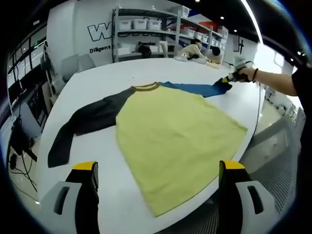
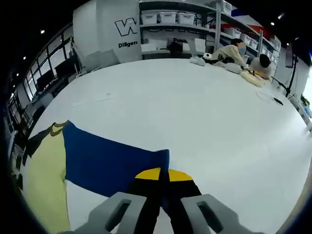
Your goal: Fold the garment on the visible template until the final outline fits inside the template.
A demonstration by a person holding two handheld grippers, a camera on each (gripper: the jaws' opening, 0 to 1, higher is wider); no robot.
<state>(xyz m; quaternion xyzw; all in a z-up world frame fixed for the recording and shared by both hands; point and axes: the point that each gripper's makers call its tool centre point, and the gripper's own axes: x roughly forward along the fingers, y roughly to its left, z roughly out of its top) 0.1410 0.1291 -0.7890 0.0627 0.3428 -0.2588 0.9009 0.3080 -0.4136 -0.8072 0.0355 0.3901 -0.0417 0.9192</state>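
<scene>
A long-sleeved garment lies flat on the white table (image 1: 97,73). Its body is yellow (image 1: 175,141), one sleeve is dark grey (image 1: 87,122), and the other sleeve is blue (image 1: 195,88). My left gripper (image 1: 158,166) is open near the hem end of the body, and its jaws hold nothing. My right gripper (image 1: 233,77), held by a hand, is at the cuff of the blue sleeve. In the right gripper view the right gripper (image 2: 162,174) is shut on the end of the blue sleeve (image 2: 107,156), which stretches flat towards the yellow body (image 2: 44,180).
Two people (image 2: 234,51) sit at the far end of the table with some cloth (image 2: 256,78). Shelves with white bins (image 1: 146,24) stand behind. A cable (image 2: 275,101) lies on the table at the far right. The table's edge (image 1: 253,141) runs close to the hem.
</scene>
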